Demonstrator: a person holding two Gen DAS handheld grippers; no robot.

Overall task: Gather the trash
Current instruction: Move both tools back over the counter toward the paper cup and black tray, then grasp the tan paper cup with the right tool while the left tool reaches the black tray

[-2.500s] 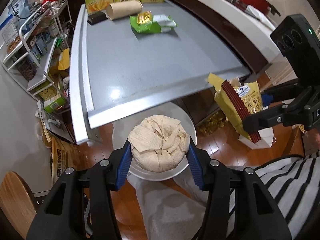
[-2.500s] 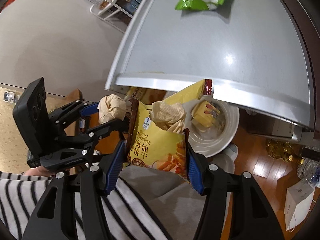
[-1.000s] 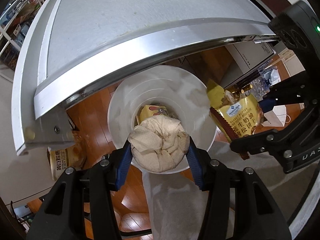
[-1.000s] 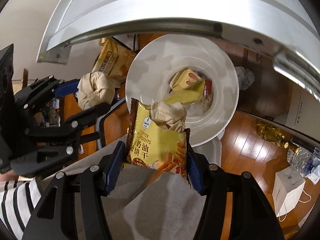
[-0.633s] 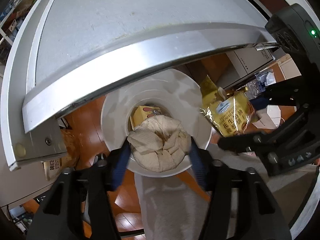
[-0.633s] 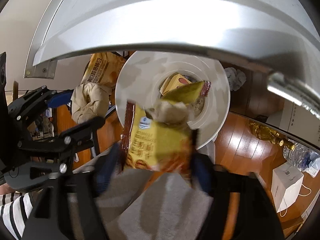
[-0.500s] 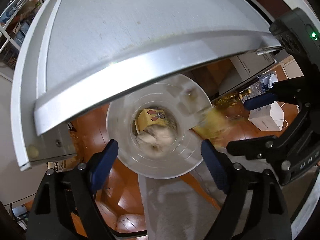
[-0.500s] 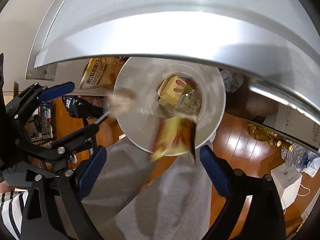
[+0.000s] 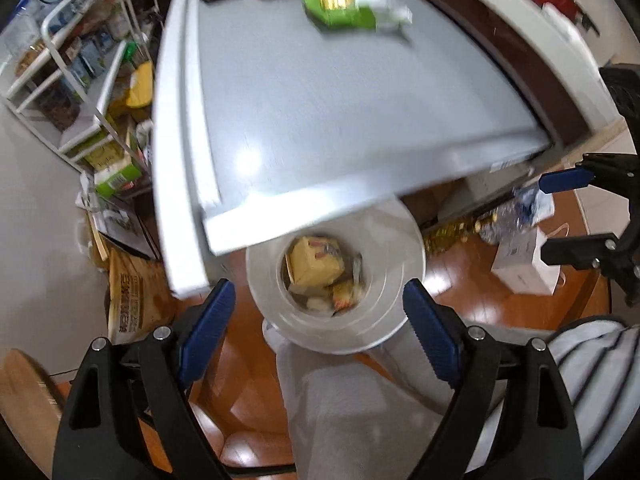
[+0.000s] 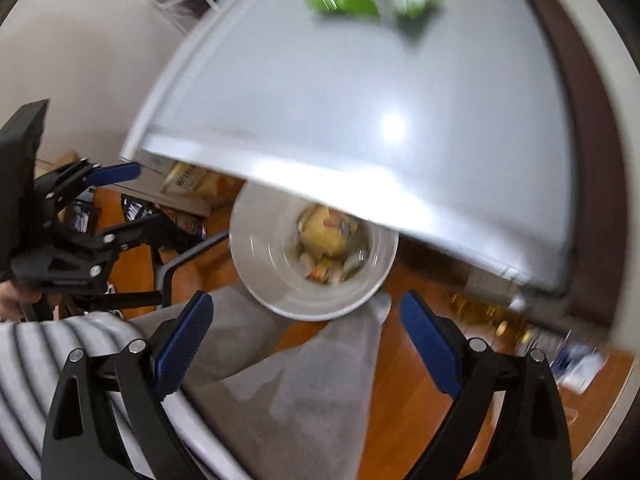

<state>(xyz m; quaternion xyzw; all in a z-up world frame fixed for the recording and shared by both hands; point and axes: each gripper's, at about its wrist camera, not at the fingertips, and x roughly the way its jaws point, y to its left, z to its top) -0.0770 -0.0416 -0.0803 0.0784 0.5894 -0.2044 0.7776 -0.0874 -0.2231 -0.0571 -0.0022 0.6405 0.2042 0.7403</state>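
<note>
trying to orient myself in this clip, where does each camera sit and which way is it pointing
Left wrist: on the left gripper, looking down past open blue fingers at the white bin under the table edge; grey trousers and the right gripper show.
Right wrist: on the right gripper, open, same downward look; striped shirt and the left gripper show at left.
Shared: the bin, table, green packet.

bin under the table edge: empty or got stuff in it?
Not empty. The white bin has a yellow packet and smaller scraps at its bottom in both wrist views. How full it is, cannot tell: blurred.
</note>
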